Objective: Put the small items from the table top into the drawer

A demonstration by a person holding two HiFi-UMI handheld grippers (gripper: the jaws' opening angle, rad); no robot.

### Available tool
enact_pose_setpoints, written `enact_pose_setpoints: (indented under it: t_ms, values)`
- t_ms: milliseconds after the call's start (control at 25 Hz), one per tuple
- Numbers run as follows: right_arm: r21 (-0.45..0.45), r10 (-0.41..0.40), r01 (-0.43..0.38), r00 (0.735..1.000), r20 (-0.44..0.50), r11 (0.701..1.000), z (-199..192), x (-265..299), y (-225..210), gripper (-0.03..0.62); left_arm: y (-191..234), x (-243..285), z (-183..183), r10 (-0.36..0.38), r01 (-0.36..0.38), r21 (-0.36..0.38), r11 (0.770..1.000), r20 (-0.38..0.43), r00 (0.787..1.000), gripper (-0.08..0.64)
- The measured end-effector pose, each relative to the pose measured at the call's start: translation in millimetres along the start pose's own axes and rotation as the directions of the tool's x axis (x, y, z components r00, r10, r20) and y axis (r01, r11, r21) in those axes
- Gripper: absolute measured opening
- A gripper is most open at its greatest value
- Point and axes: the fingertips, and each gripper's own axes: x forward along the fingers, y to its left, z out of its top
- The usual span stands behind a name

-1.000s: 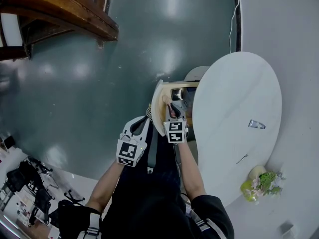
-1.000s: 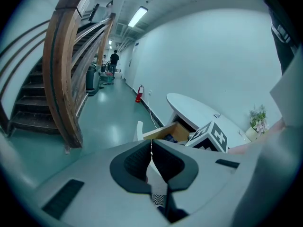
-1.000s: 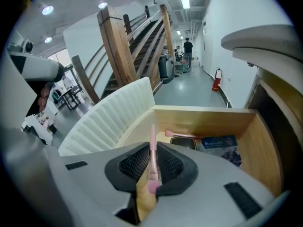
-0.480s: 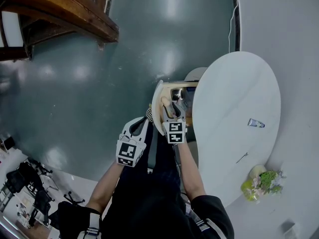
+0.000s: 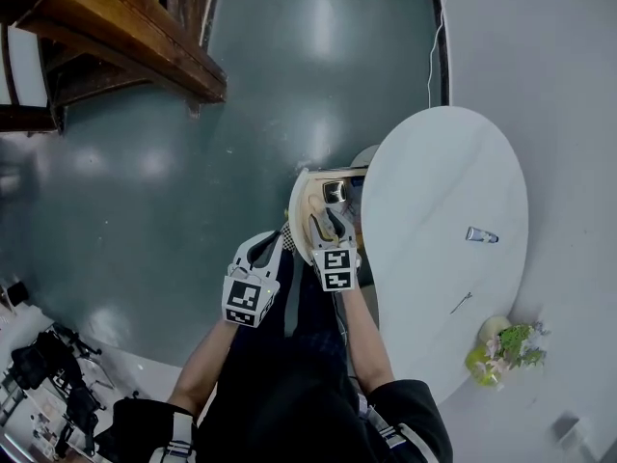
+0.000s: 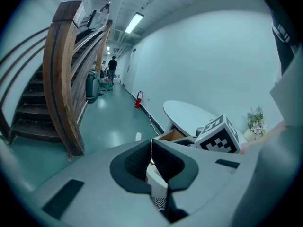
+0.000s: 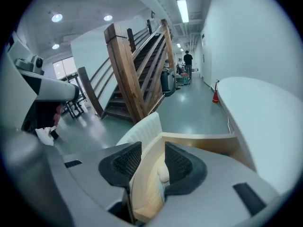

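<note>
Centre frame: the right gripper [image 7: 153, 162] hangs over the open drawer [image 5: 297, 210], jaws spread w/ nothing pinched, having just been opening. A small pale item [image 7: 163, 174] lies in the drawer below them. The left gripper [image 6: 151, 157], lower left of centre, has its jaws pressed together, empty. Task looks partly done: on the white table top [image 5: 434, 181], right of frame, a small silvery item [image 5: 481, 234] & a thin dark one [image 5: 468, 304] are left, well apart. The flowers [image 5: 506, 347] at lower right are prob. decor.
</note>
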Motion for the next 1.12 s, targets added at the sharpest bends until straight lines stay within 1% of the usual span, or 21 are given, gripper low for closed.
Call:
enact_pose_setpoints:
  t_ms: [120,320,440,760,920,1120]
  values:
    - [-0.004,0.007,-0.007,0.999,0.044,1.0,21,-24,5,0.17,-5,-8,24,-0.004,0.003,0.02,1.0,0.044,0.999,0.023]
    - [-0.002,-0.023,0.023,0.992,0.126,1.0,61,-70,4,0.119,-18,-23,62,-0.02,0.014,0.059,0.998,0.097,0.995,0.023]
    - [-0.01,-0.041,0.043,0.983,0.177,0.999,89,-99,3,0.1,-29,-33,87,-0.042,0.03,0.09,0.995,0.133,0.99,0.023]
    - [-0.004,-0.091,0.097,0.946,0.312,0.995,147,-172,-1,0.045,-62,-61,146,-0.093,0.056,0.165,0.985,0.222,0.971,0.023]
    - [-0.01,-0.109,0.121,0.923,0.368,0.993,166,-207,0,0.041,-82,-75,170,-0.128,0.073,0.212,0.975,0.26,0.957,0.023]
    - [-0.002,-0.141,0.158,0.891,0.432,0.988,180,-248,8,0.04,-101,-99,190,-0.17,0.085,0.272,0.959,0.306,0.937,0.023]
